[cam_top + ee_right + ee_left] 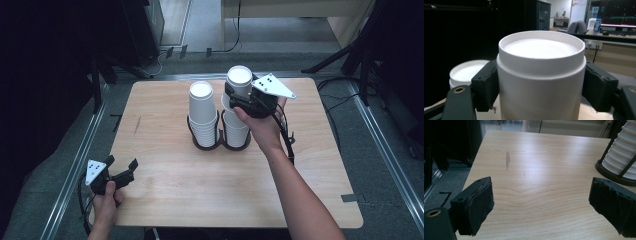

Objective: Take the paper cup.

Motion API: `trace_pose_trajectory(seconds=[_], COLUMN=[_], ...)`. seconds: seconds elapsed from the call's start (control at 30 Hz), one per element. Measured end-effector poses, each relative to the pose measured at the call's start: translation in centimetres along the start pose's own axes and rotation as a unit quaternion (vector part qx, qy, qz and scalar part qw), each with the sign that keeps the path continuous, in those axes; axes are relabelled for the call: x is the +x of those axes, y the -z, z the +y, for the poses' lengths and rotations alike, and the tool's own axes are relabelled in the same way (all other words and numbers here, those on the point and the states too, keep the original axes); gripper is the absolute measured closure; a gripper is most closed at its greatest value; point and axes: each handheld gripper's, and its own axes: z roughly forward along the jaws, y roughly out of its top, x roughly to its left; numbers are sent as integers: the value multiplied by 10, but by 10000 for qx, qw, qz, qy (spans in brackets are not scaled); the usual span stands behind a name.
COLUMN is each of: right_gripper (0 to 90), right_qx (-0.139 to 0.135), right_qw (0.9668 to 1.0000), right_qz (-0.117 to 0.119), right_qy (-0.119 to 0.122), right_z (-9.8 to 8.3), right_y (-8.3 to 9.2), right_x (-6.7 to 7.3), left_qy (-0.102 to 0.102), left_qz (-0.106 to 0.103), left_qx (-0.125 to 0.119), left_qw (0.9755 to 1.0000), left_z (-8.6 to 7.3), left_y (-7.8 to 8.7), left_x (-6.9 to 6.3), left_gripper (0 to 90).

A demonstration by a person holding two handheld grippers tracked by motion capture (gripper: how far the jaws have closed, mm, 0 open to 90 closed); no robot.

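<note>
Left stack of cups (202, 112) just beside the claw-held cup (239, 80).

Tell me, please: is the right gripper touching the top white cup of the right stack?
Touching. In the right gripper view both black pads press against the sides of the top cup, with no gap on either side of the right gripper.

Two stacks of white paper cups, stacked upside down, stood side by side in a dark wire holder (220, 144) near the middle of the table's far half. The left stack (202, 112) stood upright. The topmost cup (239, 81) was raised above the right stack (235, 129).
</note>
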Motion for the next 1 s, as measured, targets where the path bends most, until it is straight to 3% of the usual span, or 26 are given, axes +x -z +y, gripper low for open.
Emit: trace_pose_trajectory(seconds=[0.3,0.6,1.0], right_gripper=[238,238,236], right_qx=[-383,-761,-966], right_qw=[9992,9969,9942], right_qz=[48,146,401], right_qy=[111,137,261], right_z=[26,48,56], right_y=[8,23,53], right_x=[2,1,8], left_qy=[-201,-218,-207], left_qz=[77,53,-30], left_qx=[2,5,14], left_qw=[9998,9997,9998], left_z=[1,1,1], left_y=[1,1,1], left_x=[-3,-4,-3], left_gripper=[55,55,55])
